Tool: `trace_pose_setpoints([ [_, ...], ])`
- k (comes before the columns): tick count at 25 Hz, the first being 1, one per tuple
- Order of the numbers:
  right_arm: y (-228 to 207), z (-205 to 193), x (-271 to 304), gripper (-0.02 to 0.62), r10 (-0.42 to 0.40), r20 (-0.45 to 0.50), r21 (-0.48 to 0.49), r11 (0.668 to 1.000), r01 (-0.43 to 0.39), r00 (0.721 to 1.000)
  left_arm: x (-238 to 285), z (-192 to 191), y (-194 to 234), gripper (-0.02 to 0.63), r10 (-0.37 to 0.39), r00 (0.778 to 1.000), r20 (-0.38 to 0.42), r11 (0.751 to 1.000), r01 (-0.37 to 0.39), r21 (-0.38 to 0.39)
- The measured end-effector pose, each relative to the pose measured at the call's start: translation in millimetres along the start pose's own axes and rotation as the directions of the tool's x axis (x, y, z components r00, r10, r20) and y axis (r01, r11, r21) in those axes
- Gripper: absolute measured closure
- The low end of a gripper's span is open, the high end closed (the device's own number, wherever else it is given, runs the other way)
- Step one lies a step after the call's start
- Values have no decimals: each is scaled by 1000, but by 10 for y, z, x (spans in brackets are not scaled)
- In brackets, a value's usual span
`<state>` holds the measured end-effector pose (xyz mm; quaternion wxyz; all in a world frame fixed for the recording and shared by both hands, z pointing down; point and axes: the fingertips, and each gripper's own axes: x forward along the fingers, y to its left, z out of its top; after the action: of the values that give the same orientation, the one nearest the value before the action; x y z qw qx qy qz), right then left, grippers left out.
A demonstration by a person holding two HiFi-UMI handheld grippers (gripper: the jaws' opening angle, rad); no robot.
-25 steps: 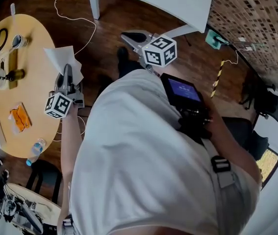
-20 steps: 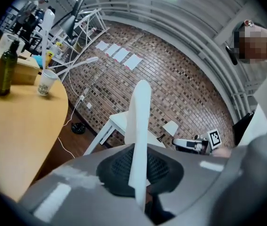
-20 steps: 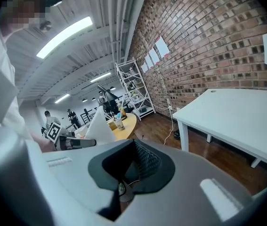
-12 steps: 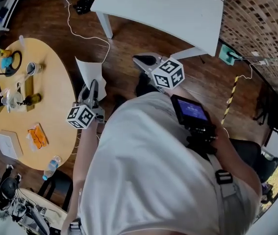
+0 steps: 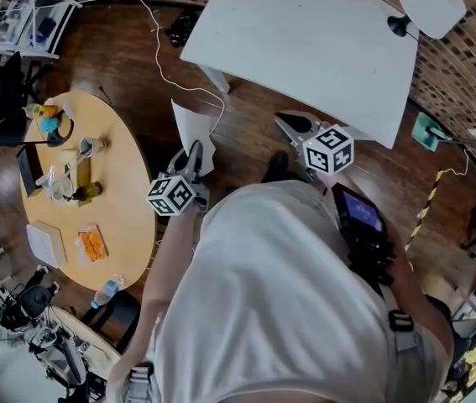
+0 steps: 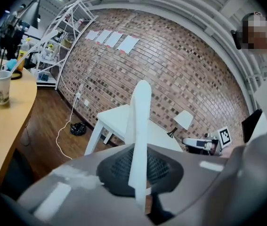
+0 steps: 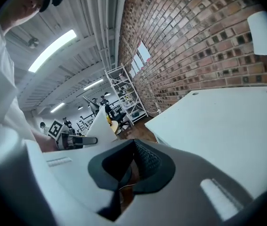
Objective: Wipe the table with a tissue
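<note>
- The left gripper (image 5: 194,149) is clamped on the tissue (image 6: 140,121), which sticks up from the jaws like a flag, out over the floor (image 5: 120,65) and touching nothing.
- The right gripper (image 5: 292,125) has its jaws pressed together, nothing in them.
- So no wiping yet by the look of it, the whole job's left.
- The white table (image 5: 305,40) just ahead is bare apart from a lamp (image 5: 429,5). My guess is that's the one.
- The round wooden table (image 5: 133,217) on the left is cluttered with cups and bottles.
- There's a brick wall (image 6: 180,65) behind.
</note>
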<state>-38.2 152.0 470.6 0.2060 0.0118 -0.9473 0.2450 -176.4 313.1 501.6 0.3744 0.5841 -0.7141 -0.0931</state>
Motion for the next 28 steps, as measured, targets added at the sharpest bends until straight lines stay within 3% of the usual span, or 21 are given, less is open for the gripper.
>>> trace_pose_setpoints([
  [10,-891,300,-419,588,-35,116,97,995,23,993,720,396,-256,595,36,999,-17,997,-34,69],
  [14,-1090,338,-477,588,-65,153,147,988,42,986,946,493,-278,595,37,997,-73,988,-25,154],
  [18,-1197,358,-446,588,-96,153,168,983,70,984,1212,560,-192,595,55,988,-142,962,-14,274],
  [24,-1461,537,-230,588,-191,149,172,971,165,970,1707,815,138,595,3,983,-184,962,47,268],
  [26,-1533,676,-186,588,-226,157,183,963,196,961,1895,951,259,595,20,975,-221,940,57,335],
  [28,-1588,799,-134,588,-253,161,189,957,222,954,2091,1097,359,595,38,966,-257,902,77,425],
])
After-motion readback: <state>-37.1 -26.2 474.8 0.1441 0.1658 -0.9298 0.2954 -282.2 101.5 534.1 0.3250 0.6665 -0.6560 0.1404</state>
